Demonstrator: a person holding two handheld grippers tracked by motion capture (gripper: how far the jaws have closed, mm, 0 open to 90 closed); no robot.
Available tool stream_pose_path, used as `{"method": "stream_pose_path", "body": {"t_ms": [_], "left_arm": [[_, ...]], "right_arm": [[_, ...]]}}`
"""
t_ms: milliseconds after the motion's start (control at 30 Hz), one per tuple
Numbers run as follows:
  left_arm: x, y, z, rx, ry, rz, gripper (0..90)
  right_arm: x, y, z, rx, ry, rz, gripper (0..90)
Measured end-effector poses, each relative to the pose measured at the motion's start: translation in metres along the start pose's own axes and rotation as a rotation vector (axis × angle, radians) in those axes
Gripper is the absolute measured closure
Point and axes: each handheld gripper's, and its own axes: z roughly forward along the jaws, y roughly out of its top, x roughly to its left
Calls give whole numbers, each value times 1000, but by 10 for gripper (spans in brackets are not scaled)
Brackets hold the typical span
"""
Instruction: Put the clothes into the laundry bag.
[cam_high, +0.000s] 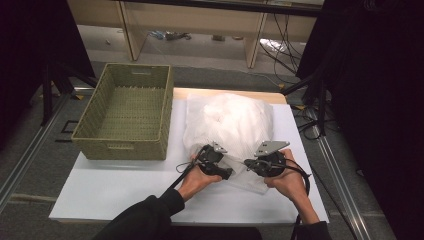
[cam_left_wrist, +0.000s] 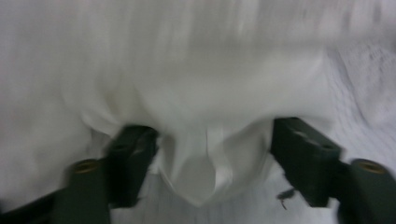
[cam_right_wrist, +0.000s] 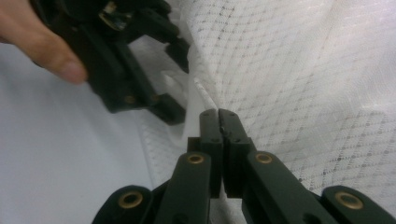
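High view: white mesh cloth (cam_high: 227, 127) heaped on white table (cam_high: 100, 185), right of a woven basket (cam_high: 127, 112); both grippers at its near edge.
Left gripper view: left gripper (cam_left_wrist: 210, 149) jaws spread wide, a cloth fold between them, not clamped.
Right gripper view: right gripper (cam_right_wrist: 219, 122) jaws closed together, pinching the cloth's edge.

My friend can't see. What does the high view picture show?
Two hands hold black grippers, left gripper and right gripper, at the near edge of a crumpled white cloth on a white table. An empty green woven basket sits to the left.
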Motion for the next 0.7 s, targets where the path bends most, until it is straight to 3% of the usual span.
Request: {"method": "stream_pose_path", "body": {"t_ms": [33,67,100,167,233,300,333,400,467,500,600,700], "left_arm": [[3,3,2,-17,4,6,505],[6,5,5,-30,4,-3,592],[9,6,7,-47,3,-3,684],[16,12,14,-75,27,-20,805],[22,18,20,-83,81,37,838],[23,26,30,-139,91,-26,848],[22,29,32,-159,102,-29,850],[21,36,35,-171,118,-1,850],[20,34,36,-158,98,-4,795],[22,31,34,-111,77,9,795],[22,21,19,-59,70,27,585],[22,7,-10,-17,62,89,418]], "right_arm": [[1,-1,0,10,6,24,900],[1,-2,0,12,5,25,900],[-1,-2,2,1,16,-11,900],[0,-2,0,23,19,9,900],[1,-3,1,10,11,10,900],[0,-2,2,20,15,10,900],[0,-2,2,29,14,14,900],[-2,-3,5,22,12,-2,900],[-4,-3,6,37,32,-6,900],[-3,-4,7,26,16,10,900],[-6,-9,11,39,25,24,900],[-7,-11,13,40,31,28,900]]}}
